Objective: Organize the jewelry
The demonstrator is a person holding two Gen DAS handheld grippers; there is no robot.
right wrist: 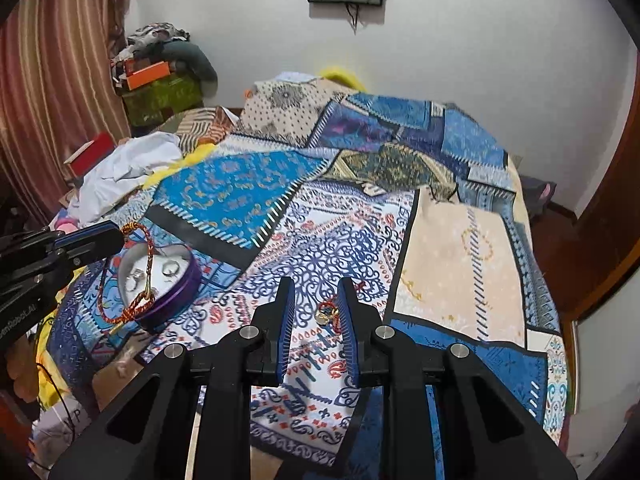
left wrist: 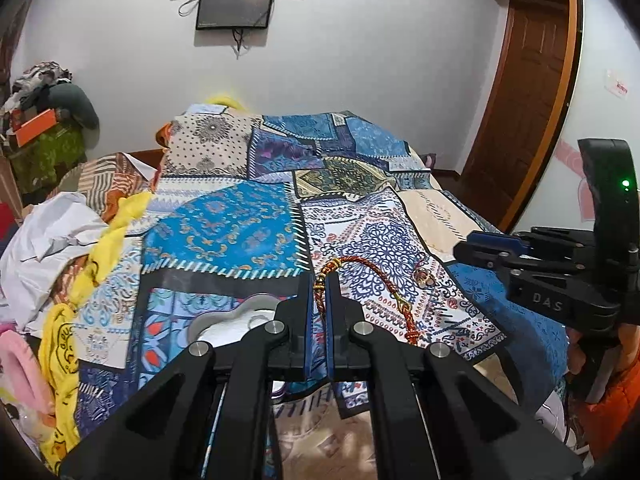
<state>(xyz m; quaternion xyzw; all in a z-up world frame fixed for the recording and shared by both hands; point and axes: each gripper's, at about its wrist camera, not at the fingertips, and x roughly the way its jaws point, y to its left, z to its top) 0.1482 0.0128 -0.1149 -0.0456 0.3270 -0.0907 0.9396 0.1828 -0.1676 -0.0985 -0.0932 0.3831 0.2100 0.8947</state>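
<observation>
The bed (right wrist: 460,240), under its patchwork cover, carries everything. At about nine o'clock from the right tool sits the purple heart-shaped box (right wrist: 176,292), rings inside. The left tool (left wrist: 319,280) is clamped on the red braided cord bracelet (right wrist: 140,280), which dangles over the box rim. The right tool (right wrist: 316,312) stands apart around a small gold trinket (right wrist: 325,314) on the cover; possibly a ring, hard to tell. Best lower the bracelet until it pools inside before letting go, so no loop hangs outside.

"DAS" on right tool (left wrist: 464,249) body; partial "enRobot.AI" on left tool (right wrist: 116,236).
</observation>
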